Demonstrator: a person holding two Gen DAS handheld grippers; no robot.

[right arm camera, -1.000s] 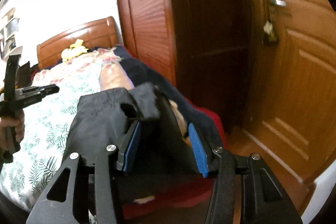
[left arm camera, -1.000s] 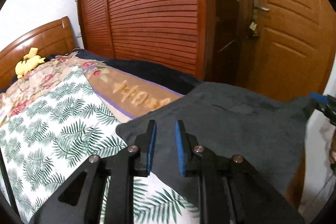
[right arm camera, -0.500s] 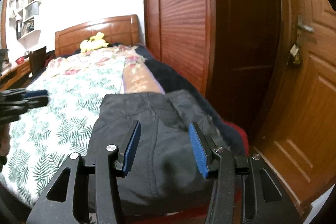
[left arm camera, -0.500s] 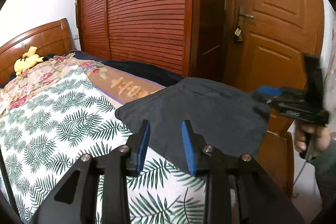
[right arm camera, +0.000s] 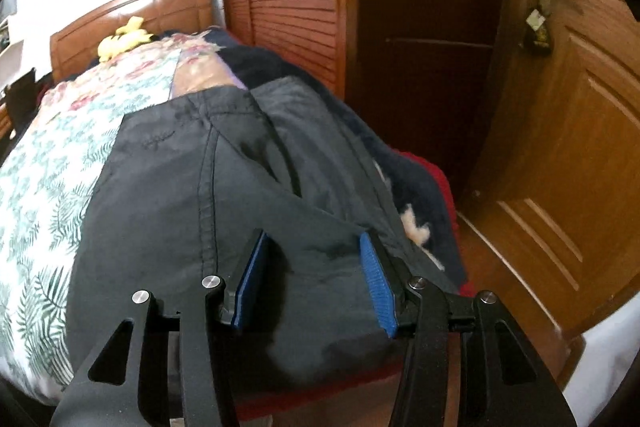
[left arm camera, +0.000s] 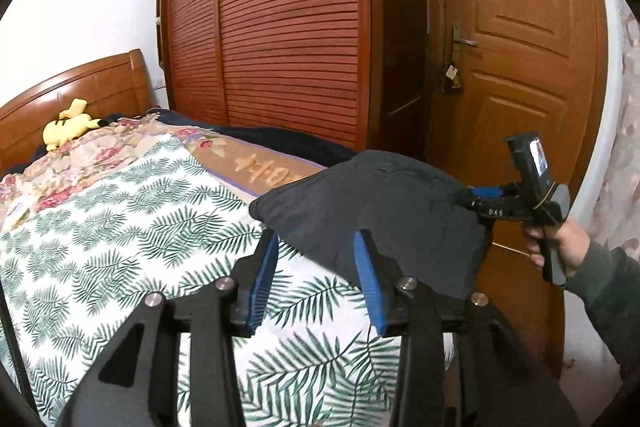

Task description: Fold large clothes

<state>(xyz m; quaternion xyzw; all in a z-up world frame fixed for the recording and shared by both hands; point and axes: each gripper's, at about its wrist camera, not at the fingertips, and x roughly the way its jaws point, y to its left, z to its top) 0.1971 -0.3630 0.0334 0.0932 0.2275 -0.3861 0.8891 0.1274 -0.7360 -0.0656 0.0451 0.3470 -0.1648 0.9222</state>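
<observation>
The dark pants [right arm camera: 224,187] lie on the bed [left arm camera: 120,227] at 12 o'clock from both spread-apart tools, left tool [left arm camera: 316,279] and right tool [right arm camera: 316,279].

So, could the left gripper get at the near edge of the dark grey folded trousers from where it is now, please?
Probably yes: the left gripper has its jaws open just short of the dark grey folded trousers, with only the leaf-print bedspread beneath.

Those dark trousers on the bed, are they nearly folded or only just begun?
Partly done, it seems. The dark trousers already lie doubled into a compact stack on the leaf-print bedspread. In hand: nothing, as the left gripper and the right gripper are both open, the right one over the cloth. Left, probably: another fold or some smoothing, since the stack looks lumpy.
</observation>
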